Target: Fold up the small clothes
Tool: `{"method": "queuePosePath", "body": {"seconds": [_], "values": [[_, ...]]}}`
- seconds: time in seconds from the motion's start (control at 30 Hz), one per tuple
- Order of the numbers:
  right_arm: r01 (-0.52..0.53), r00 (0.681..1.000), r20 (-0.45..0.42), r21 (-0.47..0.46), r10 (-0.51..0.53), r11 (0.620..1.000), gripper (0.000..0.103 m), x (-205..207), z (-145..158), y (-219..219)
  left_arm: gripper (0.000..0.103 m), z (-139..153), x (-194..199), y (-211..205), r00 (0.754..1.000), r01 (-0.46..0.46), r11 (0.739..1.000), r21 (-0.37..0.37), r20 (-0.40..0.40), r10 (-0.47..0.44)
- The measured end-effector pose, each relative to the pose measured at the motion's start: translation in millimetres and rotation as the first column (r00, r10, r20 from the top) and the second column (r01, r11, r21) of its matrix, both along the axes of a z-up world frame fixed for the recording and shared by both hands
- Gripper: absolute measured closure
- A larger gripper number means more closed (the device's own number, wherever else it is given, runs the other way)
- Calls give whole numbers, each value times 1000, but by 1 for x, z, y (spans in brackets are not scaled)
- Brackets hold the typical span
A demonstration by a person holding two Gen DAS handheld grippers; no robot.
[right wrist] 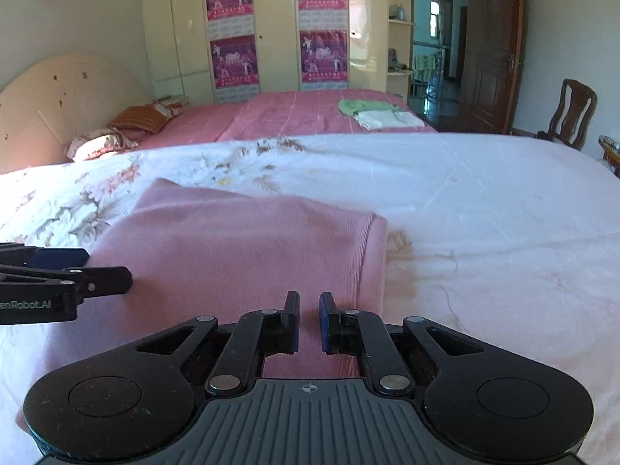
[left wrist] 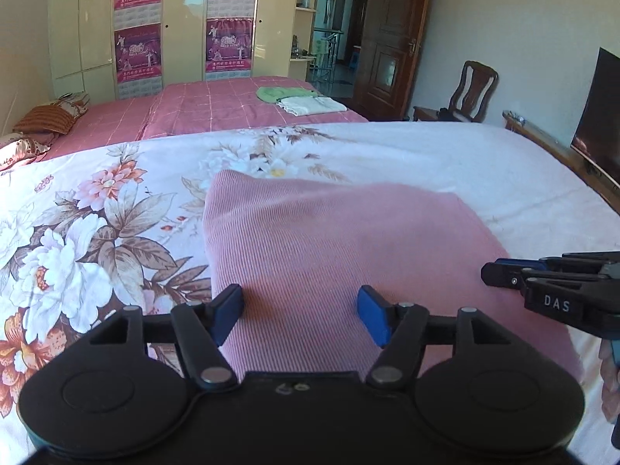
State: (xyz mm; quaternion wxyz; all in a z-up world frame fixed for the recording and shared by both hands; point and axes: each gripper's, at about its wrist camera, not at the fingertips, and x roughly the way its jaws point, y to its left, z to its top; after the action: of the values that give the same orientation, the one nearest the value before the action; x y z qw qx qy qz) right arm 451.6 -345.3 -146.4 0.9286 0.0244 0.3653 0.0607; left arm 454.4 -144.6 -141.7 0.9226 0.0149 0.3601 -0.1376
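Note:
A pink ribbed garment (left wrist: 329,240) (right wrist: 240,240) lies folded and flat on the floral bedsheet (left wrist: 97,213) (right wrist: 484,193). My left gripper (left wrist: 300,298) hovers over its near left part with the blue pads wide apart and only the flat cloth below them. It shows from the side at the left edge of the right wrist view (right wrist: 108,271). My right gripper (right wrist: 309,302) sits over the garment's near right part, its pads almost together with a thin slit between them. I cannot tell whether any cloth is pinched there. It enters the left wrist view from the right (left wrist: 492,273).
Beyond lies a second bed with a pink checked cover (left wrist: 217,104), carrying a folded green cloth (left wrist: 286,93) and a folded white one (left wrist: 310,104). Pillows (left wrist: 46,120) lie at the far left. A wooden chair (left wrist: 472,89), a dark screen (left wrist: 600,116) and a wooden bed rail stand at right.

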Motion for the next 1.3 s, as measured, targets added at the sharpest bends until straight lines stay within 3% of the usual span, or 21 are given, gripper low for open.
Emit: {"method": "queuePosePath", "body": {"seconds": [0.13, 0.3, 0.4, 0.6, 0.83, 0.97, 1.0, 1.03, 1.1, 1.17, 1.2, 1.23, 1.3], "values": [[20, 1000, 13, -92, -19, 996, 94, 4, -15, 1, 38, -6, -1, 2, 1000, 10, 1000, 7, 4, -10], [56, 998, 0, -40, -56, 998, 93, 10, -22, -17, 38, -11, -1, 2, 1000, -11, 1000, -8, -3, 11], [36, 999, -16, -67, -37, 997, 93, 9, -14, -14, 40, -4, -8, -1, 1000, -9, 1000, 14, 10, 9], [41, 999, -4, 59, -41, 997, 93, -31, 14, -23, 39, 7, -40, 19, 999, -26, 999, -44, 18, 27], [74, 997, -31, -11, -74, 997, 93, -84, 7, -7, 39, -15, -62, 25, 999, 17, 999, -50, -50, -19], [118, 991, -64, 4, -118, 993, 92, -98, 1, -8, 38, -25, -63, 28, 997, 23, 997, -77, -77, -29], [122, 990, -67, -4, -122, 993, 86, -100, 0, -6, 38, -26, -62, 29, 996, 23, 996, -85, -82, -30], [134, 989, -63, -15, -134, 991, 70, -102, -1, -5, 37, -28, -62, 30, 996, 25, 996, -89, -82, -32], [157, 986, -50, -29, -158, 987, 54, -107, -1, -6, 37, -28, -62, 29, 996, 31, 996, -87, -81, -38], [154, 987, -57, 5, -153, 988, 60, -106, -1, -8, 36, -29, -62, 26, 996, 32, 996, -78, -80, -39], [151, 986, -71, 21, -149, 988, 83, -104, -2, -9, 36, -29, -62, 25, 996, 31, 996, -78, -82, -37], [149, 986, -82, 27, -147, 988, 90, -102, -3, -10, 35, -28, -62, 24, 996, 29, 997, -76, -83, -35], [122, 989, -90, 9, -121, 992, 91, -99, -4, -8, 35, -28, -62, 23, 996, 25, 997, -70, -82, -31]]}}
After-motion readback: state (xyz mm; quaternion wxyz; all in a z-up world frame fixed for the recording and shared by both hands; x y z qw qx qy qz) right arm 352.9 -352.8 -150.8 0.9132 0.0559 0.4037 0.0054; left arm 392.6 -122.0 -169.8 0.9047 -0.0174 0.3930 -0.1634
